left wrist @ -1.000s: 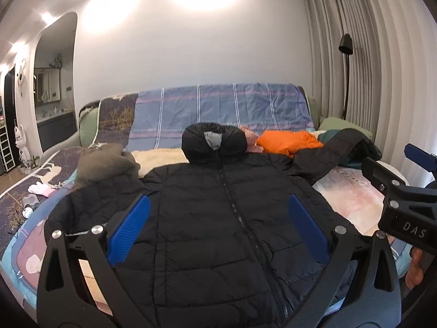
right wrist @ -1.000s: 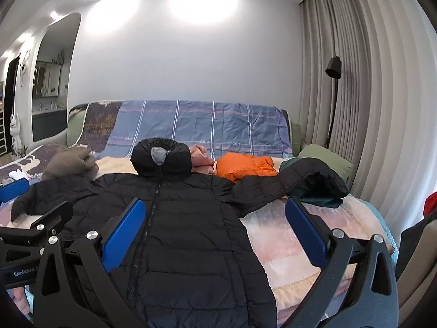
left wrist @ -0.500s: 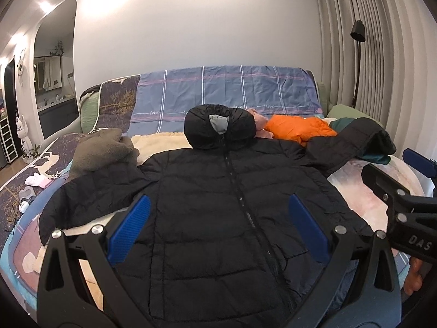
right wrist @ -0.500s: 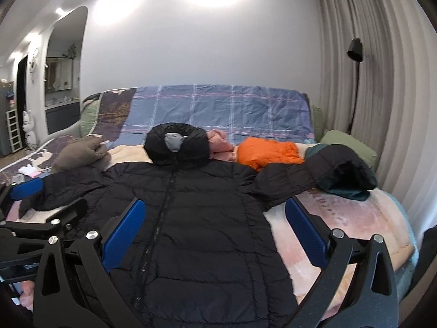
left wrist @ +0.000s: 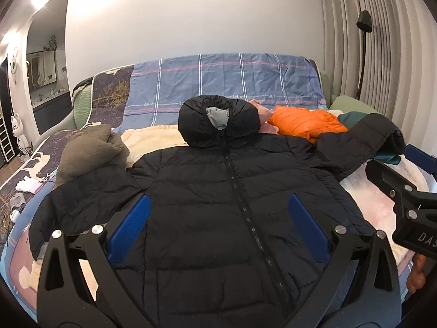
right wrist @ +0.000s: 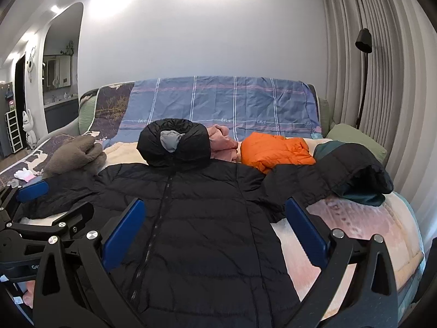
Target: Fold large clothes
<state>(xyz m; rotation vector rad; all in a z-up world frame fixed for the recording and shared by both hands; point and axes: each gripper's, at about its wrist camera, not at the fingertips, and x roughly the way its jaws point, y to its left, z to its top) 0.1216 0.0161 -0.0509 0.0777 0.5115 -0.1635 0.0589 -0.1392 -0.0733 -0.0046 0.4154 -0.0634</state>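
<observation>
A large black hooded puffer jacket [left wrist: 213, 205] lies face up and spread flat on the bed, zipped, hood at the far end, both sleeves out to the sides. It also shows in the right wrist view [right wrist: 196, 218]. My left gripper [left wrist: 218, 224] is open and empty, held above the jacket's lower front. My right gripper [right wrist: 215, 227] is open and empty, above the jacket's lower right side. Each gripper shows at the edge of the other's view. The jacket's hem is hidden below the frames.
An orange puffer jacket [right wrist: 273, 153], a pink garment [right wrist: 222, 142] and a dark green garment [right wrist: 360, 194] lie at the bed's far right. A brown fleece [left wrist: 87, 153] lies at the far left. A blue plaid blanket [left wrist: 224, 82] covers the headboard. Curtains and a floor lamp [right wrist: 363, 41] stand to the right.
Both grippers have moved closer to the bed and tilted down a little, so the jacket fills more of both views. Both stay open. The jacket has not moved.
</observation>
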